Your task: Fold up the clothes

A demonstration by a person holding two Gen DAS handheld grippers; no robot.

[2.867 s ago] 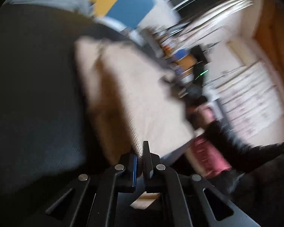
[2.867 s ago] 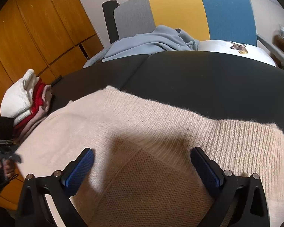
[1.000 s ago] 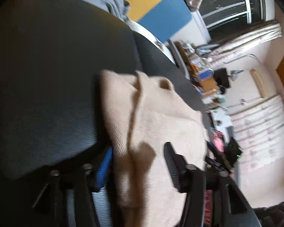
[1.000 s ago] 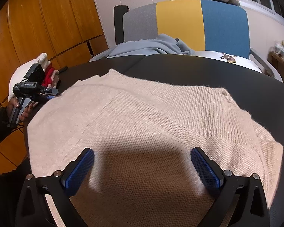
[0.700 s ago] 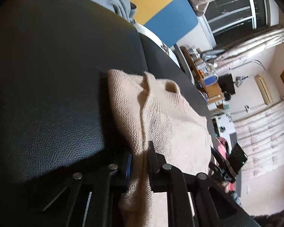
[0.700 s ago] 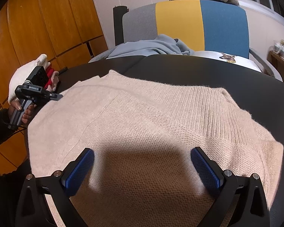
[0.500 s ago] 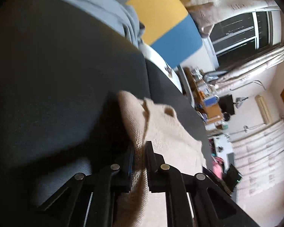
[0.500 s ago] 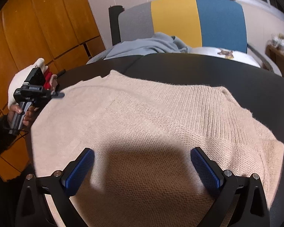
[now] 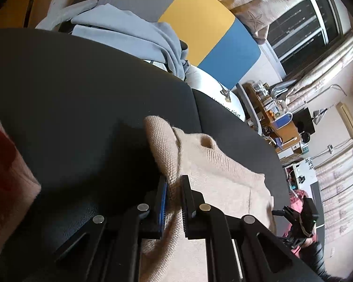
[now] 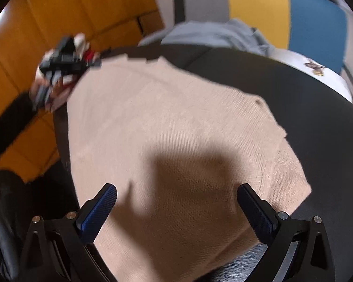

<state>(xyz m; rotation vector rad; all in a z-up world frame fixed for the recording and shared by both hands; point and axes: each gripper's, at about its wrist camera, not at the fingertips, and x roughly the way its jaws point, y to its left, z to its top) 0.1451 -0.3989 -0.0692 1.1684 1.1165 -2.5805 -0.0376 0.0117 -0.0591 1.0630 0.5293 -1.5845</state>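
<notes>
A beige knit sweater (image 10: pixel 167 127) lies spread on a black leather table (image 10: pixel 306 98). My left gripper (image 9: pixel 174 183) is shut on the sweater's left edge (image 9: pixel 169 150) and lifts that edge off the table. In the right wrist view the left gripper (image 10: pixel 66 58) shows blurred at the sweater's far left corner. My right gripper (image 10: pixel 176 197) is open and empty, hovering over the near middle of the sweater, its shadow on the knit.
A grey-blue garment (image 10: pixel 214 35) lies at the table's far edge before a grey, yellow and blue chair back (image 10: pixel 258 11). Folded white and red clothes (image 9: pixel 2 155) sit at the left. Orange wooden cabinets (image 10: pixel 58 11) stand behind. The right gripper (image 9: pixel 303 216) shows far right.
My left gripper closed on the sweater's left edge and has raised it, pulling the cloth up and inward. My right gripper stayed open and shifted over the sweater; its view is now blurred.
</notes>
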